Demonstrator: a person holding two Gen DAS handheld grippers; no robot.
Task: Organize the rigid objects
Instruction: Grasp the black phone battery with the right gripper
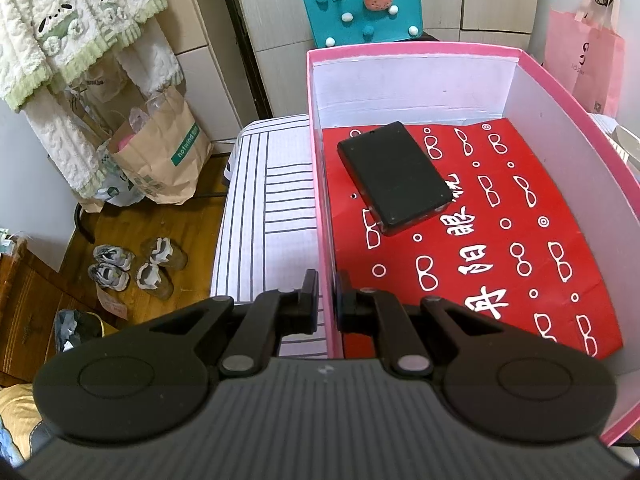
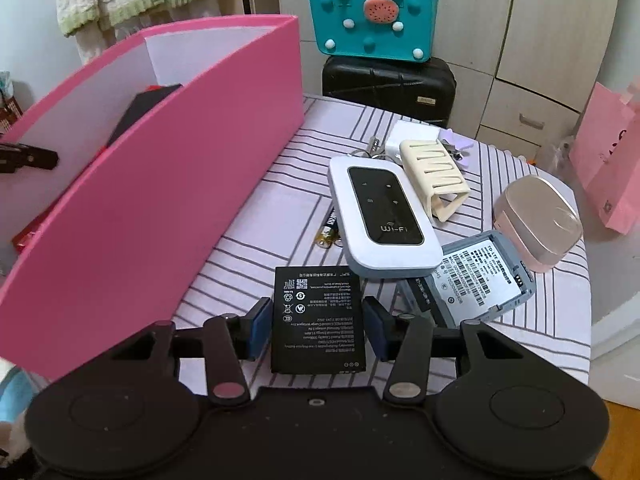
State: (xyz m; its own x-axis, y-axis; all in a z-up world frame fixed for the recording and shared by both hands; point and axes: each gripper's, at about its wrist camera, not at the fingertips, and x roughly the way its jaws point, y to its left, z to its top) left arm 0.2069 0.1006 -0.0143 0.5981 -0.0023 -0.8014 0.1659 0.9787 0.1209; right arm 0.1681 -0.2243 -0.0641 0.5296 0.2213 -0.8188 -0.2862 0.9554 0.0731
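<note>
A: Black battery [image 2: 318, 318] lying flat on the striped tabletop [image 2: 248, 240], label side up, right between the fingers of the right gripper [image 2: 318, 330].

B: Clamped on it?

A: Pads sitting just at its two long edges; contact too close to call. Fingers about halfway apart.

B: And around it?

A: White Wi-Fi router [image 2: 380, 220] just beyond, overlapping a grey back cover [image 2: 480, 276] with printed labels. Small batteries [image 2: 330, 228] peeking out beside the router. Cream plastic clip [image 2: 436, 178] behind, rose-gold case [image 2: 538, 226] farther to the right.

B: The box?

A: Pink box [image 2: 160, 208] standing close on the left of the battery, open on top. Inside, on red patterned paper [image 1: 500, 240], one black flat case [image 1: 394, 178] lying at an angle.

B: Left gripper?

A: Left gripper [image 1: 328, 300] closed on the near side wall of the pink box [image 1: 326, 240], one finger outside, one inside, pinching the rim.

B: Farther off?

A: Teal felt bag [image 2: 368, 20] on a black suitcase [image 2: 388, 84], pink paper bag [image 2: 608, 168] at the right, shoes [image 1: 136, 264] on the wooden floor.
</note>
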